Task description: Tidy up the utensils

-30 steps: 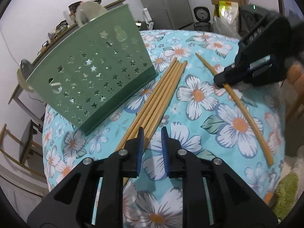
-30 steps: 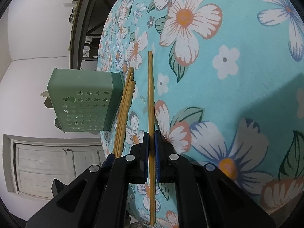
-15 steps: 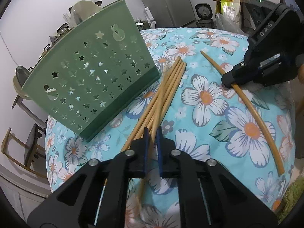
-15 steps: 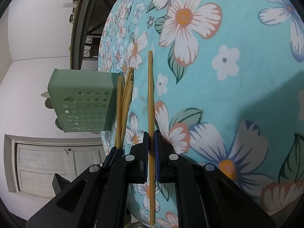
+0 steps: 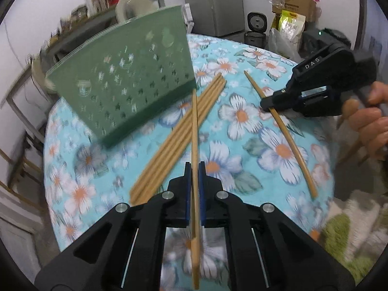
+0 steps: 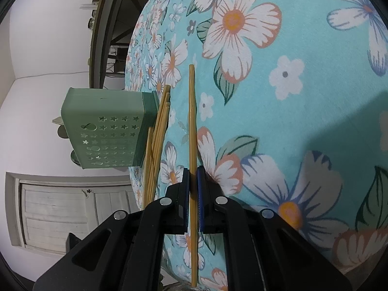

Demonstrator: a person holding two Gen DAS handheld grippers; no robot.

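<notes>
Chopsticks, one pinched in each gripper, the rest lying in a loose bundle (image 5: pixel 177 138) on the flowered worktop (image 5: pixel 245 145) beside the green holder (image 5: pixel 126 89). Left gripper (image 5: pixel 193 189) with fingers pressed together on a single chopstick (image 5: pixel 194 126), lifted clear of the bundle and crossing above it, tip near the holder's lower corner. Right gripper (image 6: pixel 193 194) likewise clamped on its own chopstick (image 6: pixel 191 121), which seems to rest flat on the cloth, well apart from the bundle; a hand (image 5: pixel 366 123) visible behind that gripper in the left view.

Judged step: carrying the left chopstick to the holder and dropping it in.

To do it well:
- Keep the pinch firm; a thin round stick swivels easily between flat pads.
- Raise well above the holder's rim before moving across, since the rim sits high and the stick reaches far ahead of the fingers.
- Tilt the stick toward upright, tip down, over the opening; opening itself not visible from here, so confirm before letting go.
- Lower until the tip is inside, then release, not from above.
- Avoid brushing the bundle or nudging the light plastic holder.
- Hold the right chopstick steady meanwhile, clear of the left gripper's path.
</notes>
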